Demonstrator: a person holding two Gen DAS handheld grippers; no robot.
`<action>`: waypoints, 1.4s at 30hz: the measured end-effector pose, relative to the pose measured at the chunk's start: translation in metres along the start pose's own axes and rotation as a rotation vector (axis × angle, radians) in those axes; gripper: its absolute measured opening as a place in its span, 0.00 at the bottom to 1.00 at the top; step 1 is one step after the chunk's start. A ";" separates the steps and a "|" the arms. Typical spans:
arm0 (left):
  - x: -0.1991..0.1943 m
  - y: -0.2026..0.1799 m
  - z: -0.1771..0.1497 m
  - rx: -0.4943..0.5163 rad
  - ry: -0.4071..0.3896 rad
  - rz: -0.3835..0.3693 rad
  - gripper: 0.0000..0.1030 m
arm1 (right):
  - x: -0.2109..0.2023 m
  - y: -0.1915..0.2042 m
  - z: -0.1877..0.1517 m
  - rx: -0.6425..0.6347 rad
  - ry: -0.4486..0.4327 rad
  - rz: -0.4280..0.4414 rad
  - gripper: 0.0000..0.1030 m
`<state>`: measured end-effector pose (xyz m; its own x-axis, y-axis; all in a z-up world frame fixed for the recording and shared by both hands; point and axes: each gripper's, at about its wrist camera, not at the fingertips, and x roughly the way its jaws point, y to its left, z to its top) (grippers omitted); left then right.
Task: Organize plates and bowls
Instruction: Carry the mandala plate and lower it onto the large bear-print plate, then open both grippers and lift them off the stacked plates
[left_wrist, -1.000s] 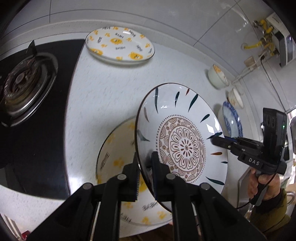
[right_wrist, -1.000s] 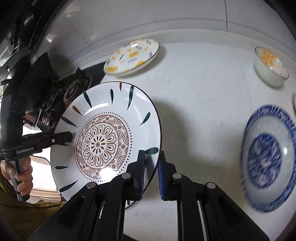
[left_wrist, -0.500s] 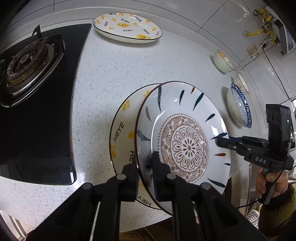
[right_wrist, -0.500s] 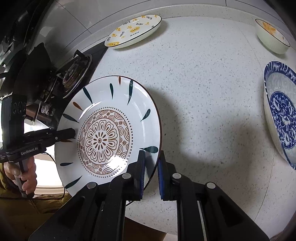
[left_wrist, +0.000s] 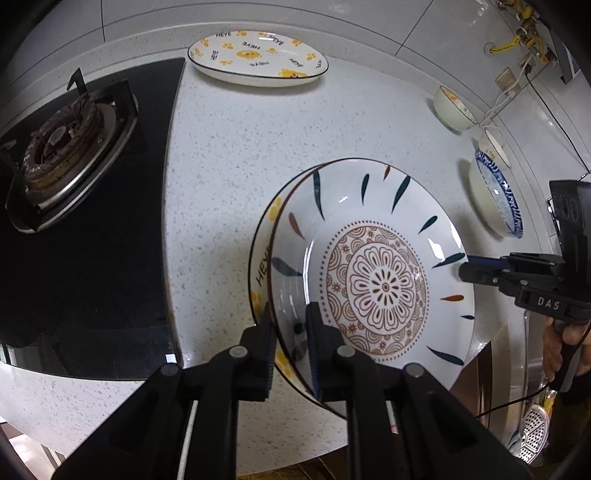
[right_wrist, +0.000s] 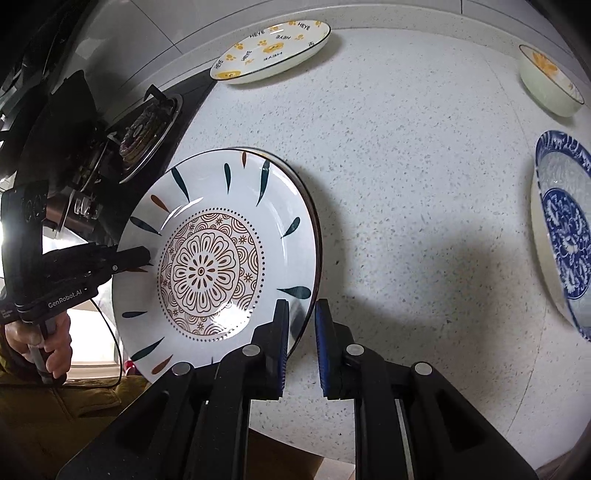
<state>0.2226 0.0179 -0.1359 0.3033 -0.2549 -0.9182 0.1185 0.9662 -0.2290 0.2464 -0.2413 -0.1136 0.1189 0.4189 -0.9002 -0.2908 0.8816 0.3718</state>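
A white plate with a brown flower pattern (left_wrist: 376, 280) is held by both grippers. My left gripper (left_wrist: 290, 325) is shut on its near rim; my right gripper (right_wrist: 300, 325) is shut on its opposite rim (right_wrist: 306, 258). The plate also shows in the right wrist view (right_wrist: 214, 266). It sits low over a yellow paw-print "HEYE" plate (left_wrist: 263, 258), nearly covering it. I cannot tell if the two plates touch. The right gripper also shows in the left wrist view (left_wrist: 469, 269), the left one in the right wrist view (right_wrist: 142, 256).
A second paw-print plate (left_wrist: 258, 59) lies at the back of the speckled counter (left_wrist: 229, 155). A gas stove (left_wrist: 62, 158) is at the left. A blue patterned bowl (right_wrist: 561, 236) and a small yellow-flower bowl (right_wrist: 550, 79) stand at the right. The counter's front edge is near.
Both grippers have lowered the flower plate over the paw-print plate, which is now almost hidden beneath it. Both grips are unchanged.
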 end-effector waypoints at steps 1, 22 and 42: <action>-0.002 0.000 0.000 0.007 -0.009 0.009 0.15 | -0.002 -0.001 0.001 -0.001 -0.006 0.001 0.13; -0.032 0.021 0.027 -0.003 -0.101 0.069 0.21 | -0.016 -0.005 0.048 -0.018 -0.065 0.016 0.27; -0.015 0.052 0.151 -0.065 -0.143 0.121 0.48 | -0.028 -0.008 0.184 -0.089 -0.165 0.041 0.52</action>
<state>0.3675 0.0663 -0.0857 0.4434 -0.1348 -0.8862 0.0130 0.9895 -0.1440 0.4200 -0.2206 -0.0497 0.2577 0.4904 -0.8325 -0.3804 0.8435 0.3791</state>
